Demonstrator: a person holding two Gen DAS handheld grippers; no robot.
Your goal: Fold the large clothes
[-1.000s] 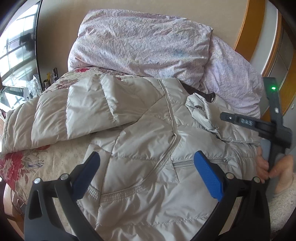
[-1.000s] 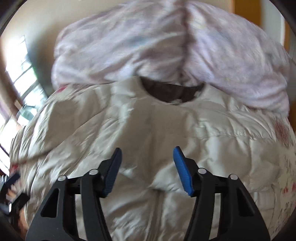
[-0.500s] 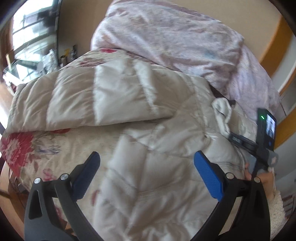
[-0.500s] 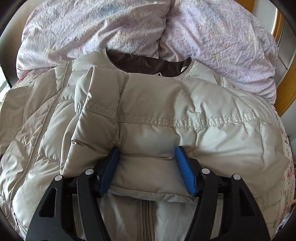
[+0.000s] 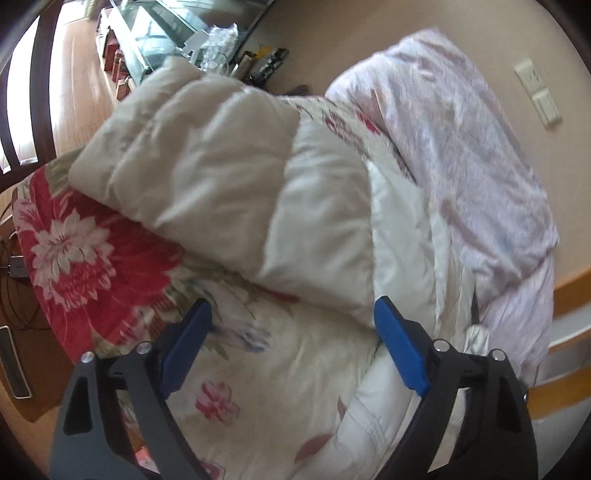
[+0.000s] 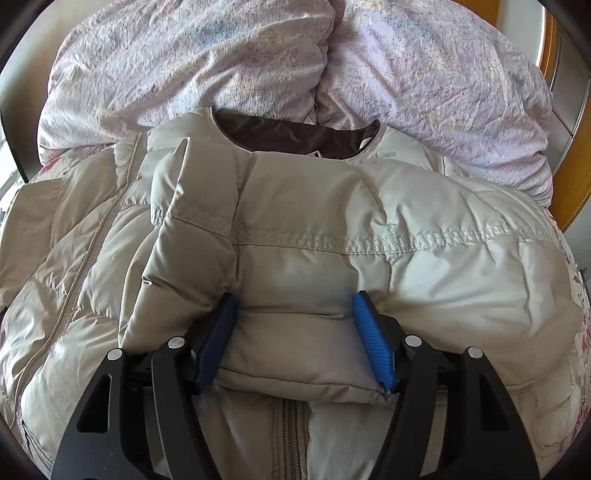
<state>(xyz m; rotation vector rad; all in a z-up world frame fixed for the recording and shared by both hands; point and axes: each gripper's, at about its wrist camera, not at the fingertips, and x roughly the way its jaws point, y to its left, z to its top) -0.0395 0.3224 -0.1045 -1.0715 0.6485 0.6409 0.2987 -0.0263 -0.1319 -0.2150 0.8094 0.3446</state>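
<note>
Two tools are in your hands, and each sees a different part of the same beige puffer jacket (image 6: 295, 229), which lies spread on the bed with its brown-lined collar (image 6: 295, 134) toward the crumpled lilac duvet (image 6: 424, 74) at the head.

Your right tool (image 6: 291, 334) points down at the middle of the jacket. A sleeve (image 6: 280, 295) is folded across the chest, and its cuff end sits between the blue pads (image 6: 373, 339). The jaws have just been opening a little; both pads touch the padding at its sides, which bulges beside them, so you have the sleeve in a loose, fairly wide hold. Below the cuff the front zipper (image 6: 286, 435) runs down toward you.

Your left tool (image 5: 291, 350) stands wide, its jaws having just been closing somewhat, with nothing gripped: only the floral bedspread (image 5: 85, 254) shows in the gap. The other sleeve (image 5: 221, 177) lies stretched out over the bedspread just past the pads, slanting toward the upper left, and the right-hand pad (image 5: 399, 347) is just beside the jacket's shoulder. This view is blurred. Beyond the bed's edge is a wooden floor (image 5: 77, 88) and a glass-topped cabinet (image 5: 162, 33).
</note>
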